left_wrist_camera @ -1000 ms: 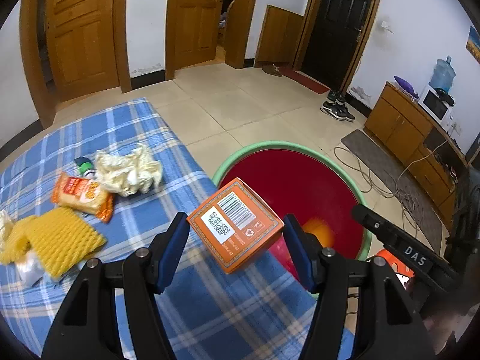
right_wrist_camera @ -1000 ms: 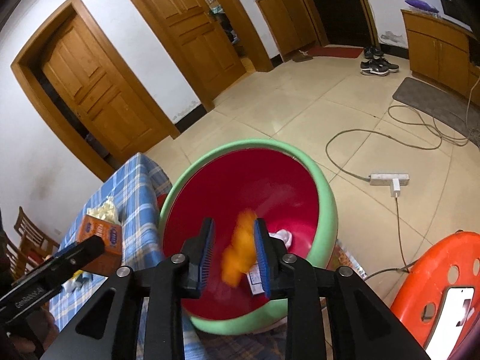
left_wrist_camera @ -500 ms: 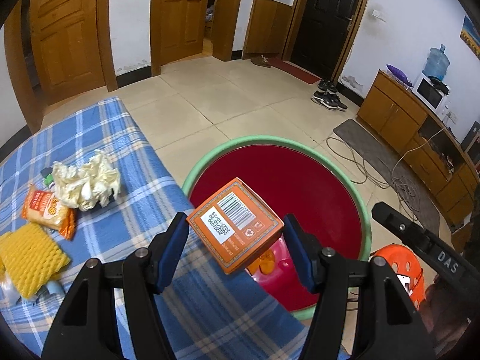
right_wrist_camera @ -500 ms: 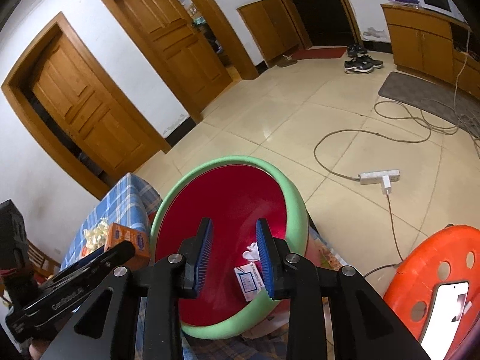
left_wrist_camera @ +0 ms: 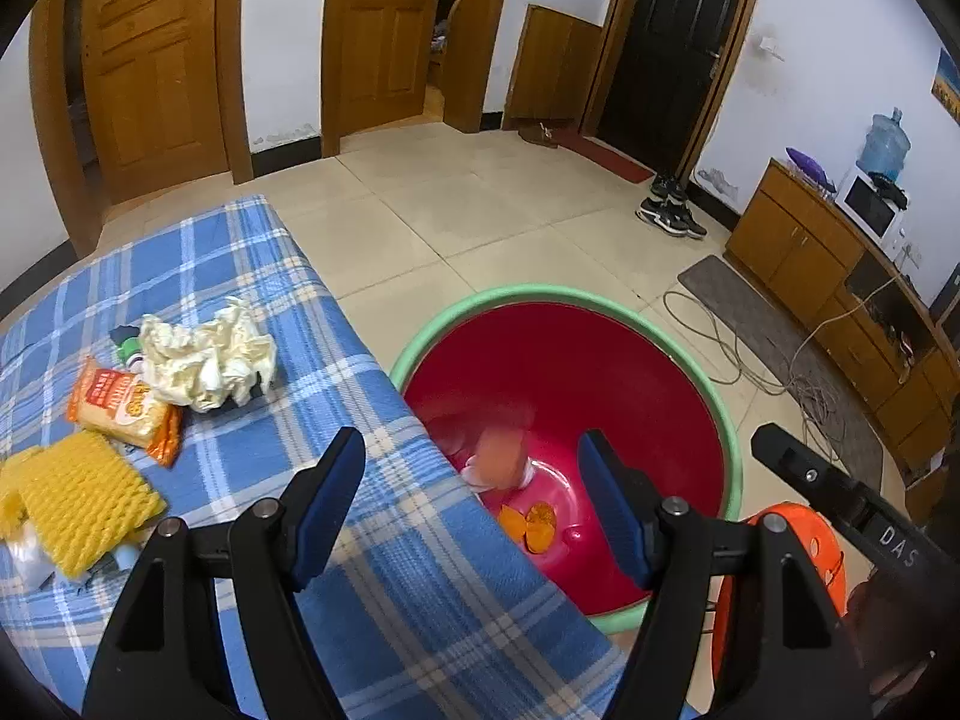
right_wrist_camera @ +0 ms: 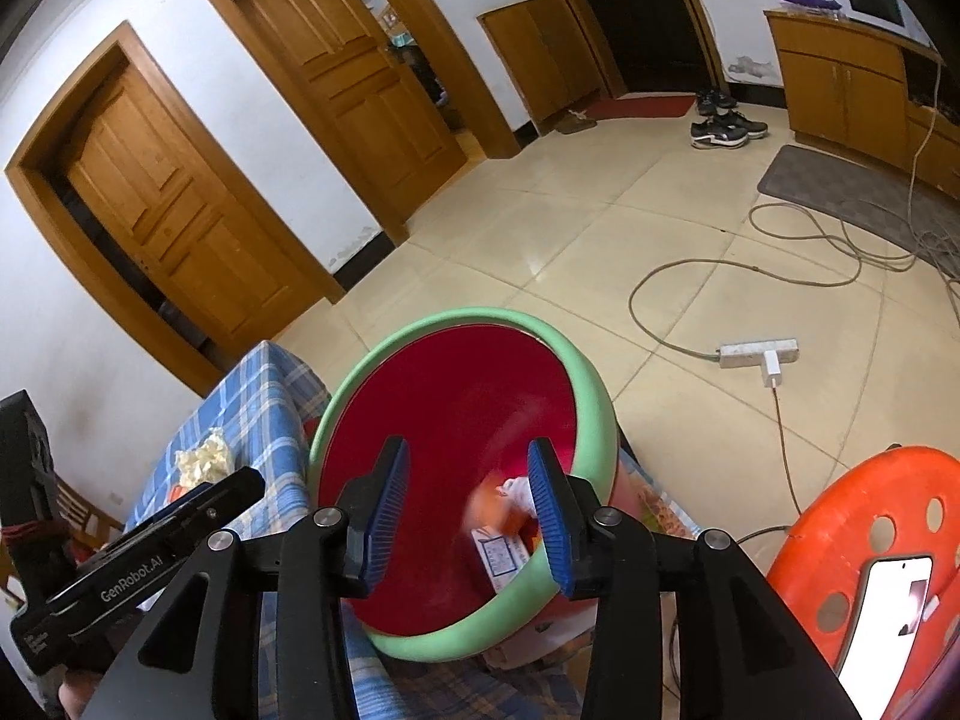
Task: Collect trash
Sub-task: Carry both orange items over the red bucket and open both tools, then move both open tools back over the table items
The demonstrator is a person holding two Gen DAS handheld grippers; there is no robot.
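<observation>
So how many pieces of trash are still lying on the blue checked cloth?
4, maybe more hidden: crumpled paper farthest, a small green-capped item behind it, an orange snack packet below, and yellow foam netting nearest, covering some clear plastic.

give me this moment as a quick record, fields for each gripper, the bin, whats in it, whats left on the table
left gripper: open, empty, over the table edge beside the basin
right gripper: open, empty, above the basin
bin: red basin with green rim, on the floor against the table
in bin: blurred orange box, orange peel, white labelled packet
on blue plaid tablecloth: crumpled paper, orange snack packet, yellow foam net
</observation>
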